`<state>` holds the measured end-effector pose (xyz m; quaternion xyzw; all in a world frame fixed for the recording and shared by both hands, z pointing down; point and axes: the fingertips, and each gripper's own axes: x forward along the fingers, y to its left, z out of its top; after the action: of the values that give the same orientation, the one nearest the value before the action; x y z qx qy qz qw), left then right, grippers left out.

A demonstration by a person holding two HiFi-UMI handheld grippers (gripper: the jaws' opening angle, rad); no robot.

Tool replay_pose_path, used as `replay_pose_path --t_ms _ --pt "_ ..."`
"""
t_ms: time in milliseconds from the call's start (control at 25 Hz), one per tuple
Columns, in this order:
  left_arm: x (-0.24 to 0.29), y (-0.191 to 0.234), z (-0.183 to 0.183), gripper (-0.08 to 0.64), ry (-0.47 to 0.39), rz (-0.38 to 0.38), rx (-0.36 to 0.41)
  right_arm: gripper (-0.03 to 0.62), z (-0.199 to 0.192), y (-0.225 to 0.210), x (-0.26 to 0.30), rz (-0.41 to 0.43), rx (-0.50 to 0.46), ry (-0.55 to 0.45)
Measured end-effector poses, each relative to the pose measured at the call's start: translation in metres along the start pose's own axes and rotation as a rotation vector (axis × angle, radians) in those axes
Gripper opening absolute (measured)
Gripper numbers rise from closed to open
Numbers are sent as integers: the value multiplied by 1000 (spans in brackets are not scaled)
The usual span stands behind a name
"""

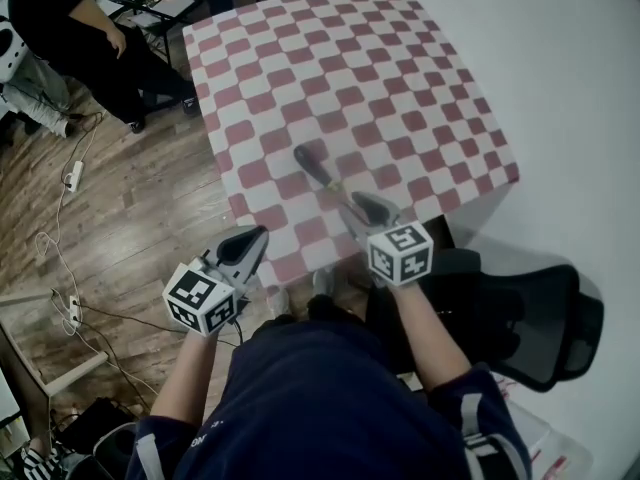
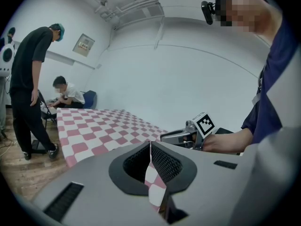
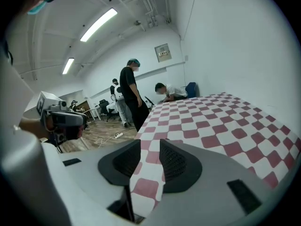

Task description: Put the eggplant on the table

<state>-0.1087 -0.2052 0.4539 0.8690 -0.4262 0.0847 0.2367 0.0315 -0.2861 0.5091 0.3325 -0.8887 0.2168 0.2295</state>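
The dark, long eggplant [image 1: 313,166] lies on the red-and-white checked table [image 1: 400,68], near its front edge. My right gripper [image 1: 362,211] hovers just on the near side of it, apart from it. Its jaws stand open and only tablecloth shows through the gap in the right gripper view [image 3: 150,145]. My left gripper [image 1: 250,246] hangs off the table's front left corner, over the floor. In the left gripper view [image 2: 150,145] its tips meet with nothing between them. Neither gripper view shows the eggplant.
A person in black [image 1: 70,28] stands by the table's far left corner, and another sits beyond it [image 3: 169,91]. A black office chair [image 1: 530,318] is at my right. A power strip and cables [image 1: 73,175] lie on the wooden floor at the left.
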Motion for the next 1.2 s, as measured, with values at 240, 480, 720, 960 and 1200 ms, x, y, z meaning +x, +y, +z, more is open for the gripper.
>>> replay_pose_path --t_ms 240,480,720,960,1200 --pt "-8 -6 8 32 -22 -43 31 76 25 35 -30 32 -40 -74" --pt "-12 -9 10 32 -26 -73 46 47 36 66 -46 60 -71 -101" --pt "-16 -11 12 32 -30 -93 60 28 43 79 -55 58 -70 -146" --pt "-16 -12 13 32 -37 -100 63 18 49 84 -61 67 -49 -181" --pt "-15 -12 14 32 -42 -102 59 18 50 86 -58 78 -56 -182"
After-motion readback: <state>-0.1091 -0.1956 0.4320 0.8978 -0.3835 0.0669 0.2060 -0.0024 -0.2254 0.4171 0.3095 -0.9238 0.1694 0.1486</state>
